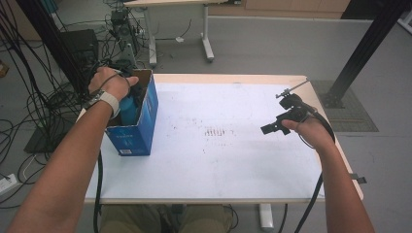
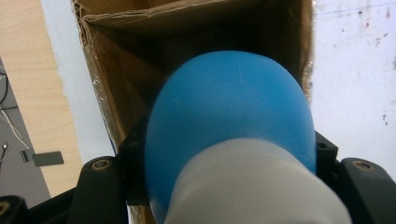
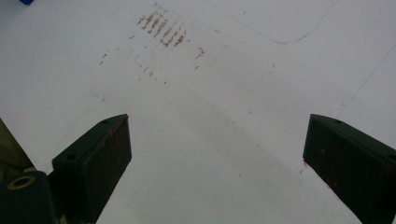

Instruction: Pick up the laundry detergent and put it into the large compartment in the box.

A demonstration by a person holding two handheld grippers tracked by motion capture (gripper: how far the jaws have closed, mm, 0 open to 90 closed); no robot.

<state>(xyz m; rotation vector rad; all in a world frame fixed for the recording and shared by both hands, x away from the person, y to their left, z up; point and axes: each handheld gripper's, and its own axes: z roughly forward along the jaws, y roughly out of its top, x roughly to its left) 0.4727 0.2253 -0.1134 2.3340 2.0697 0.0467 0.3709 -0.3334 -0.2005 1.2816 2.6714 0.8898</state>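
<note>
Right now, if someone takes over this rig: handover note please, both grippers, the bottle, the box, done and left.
Left gripper: shut on the blue bottle, held over the open top of the blue cardboard box at the table's left edge. In the left gripper view the bottle's blue body points down into the box's brown inside.
Right gripper: open, nothing between its jaws, above the bare white table on the right side.
Done: bottle picked up and brought into the box's mouth.
Left: probably lower it fully, release, withdraw. Whether the bottle touches the box bottom cannot be told.
</note>
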